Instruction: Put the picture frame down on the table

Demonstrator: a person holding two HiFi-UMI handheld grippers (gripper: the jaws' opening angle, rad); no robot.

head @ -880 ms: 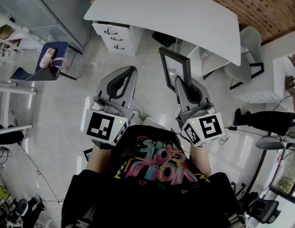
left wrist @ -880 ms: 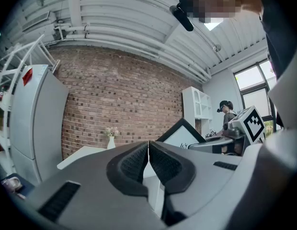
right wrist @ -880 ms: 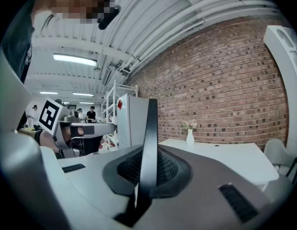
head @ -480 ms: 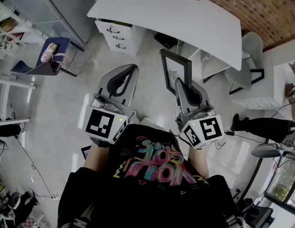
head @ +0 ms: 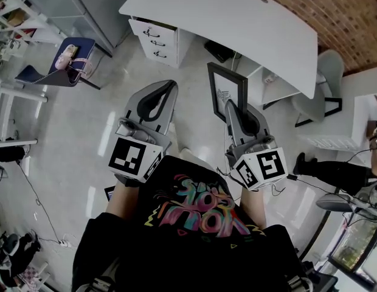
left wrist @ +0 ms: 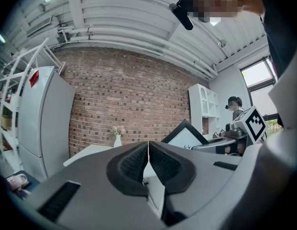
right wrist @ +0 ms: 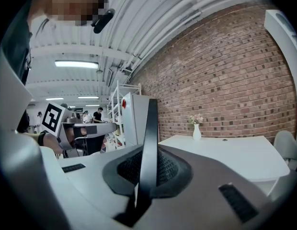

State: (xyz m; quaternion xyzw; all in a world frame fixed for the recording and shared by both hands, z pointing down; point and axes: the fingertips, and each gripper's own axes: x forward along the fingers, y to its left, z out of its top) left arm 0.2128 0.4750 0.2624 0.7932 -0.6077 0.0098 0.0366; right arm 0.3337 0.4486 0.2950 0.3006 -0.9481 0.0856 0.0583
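right gripper (head: 233,106) jaws clamped on the lower edge of picture frame (head: 227,91); frame stands upright out of the jaw tips, seen edge-on in the right gripper view. left gripper (head: 162,91) beside it, jaws pressed together, nothing between them. table (head: 237,23) ahead of both grippers; frame apart from it, above floor (head: 85,132).

I read no text: the colourful lettering on the black shirt (head: 197,207) is too stylised, the print in the picture frame (head: 228,93) too small.
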